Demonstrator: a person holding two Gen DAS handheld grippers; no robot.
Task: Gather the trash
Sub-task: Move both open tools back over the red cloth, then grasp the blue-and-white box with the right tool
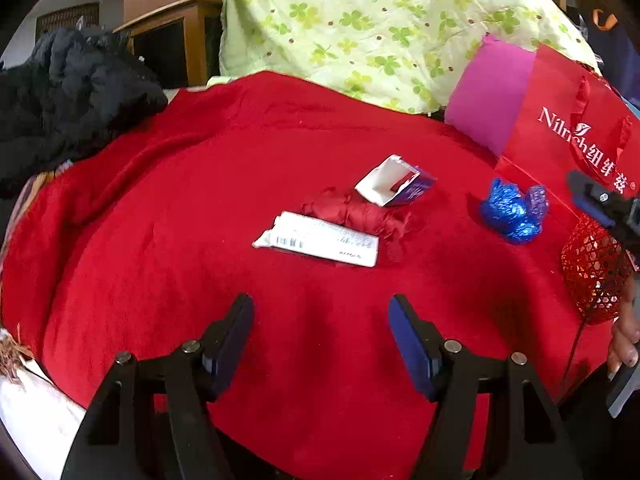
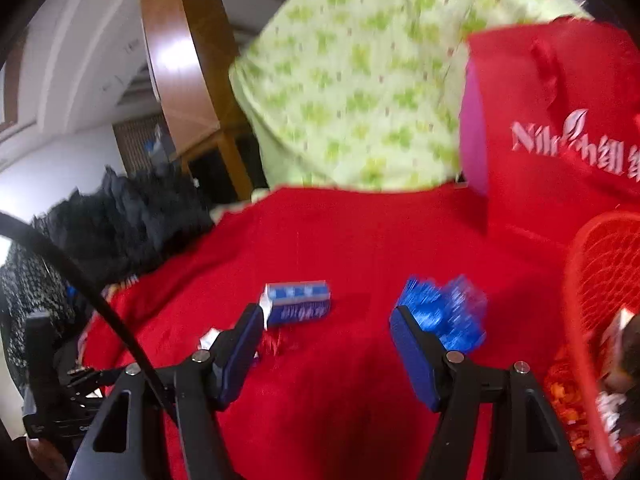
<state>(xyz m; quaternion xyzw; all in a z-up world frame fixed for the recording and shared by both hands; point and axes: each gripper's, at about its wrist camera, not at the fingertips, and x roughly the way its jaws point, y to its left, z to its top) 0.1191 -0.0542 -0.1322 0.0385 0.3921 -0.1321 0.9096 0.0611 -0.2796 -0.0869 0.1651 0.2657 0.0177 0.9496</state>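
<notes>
Red blanket (image 1: 200, 208), clover-print green cloth (image 1: 360, 20)

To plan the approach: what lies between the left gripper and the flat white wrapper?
Only bare red blanket lies between left gripper and flat white wrapper, in the left wrist view.

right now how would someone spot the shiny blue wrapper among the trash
Start at the red blanket covering the surface, then look toward the red gift bag. Just before it lies the crumpled blue foil wrapper, alone glittery and metallic; the neighbouring torn carton and white tube are matte.
</notes>
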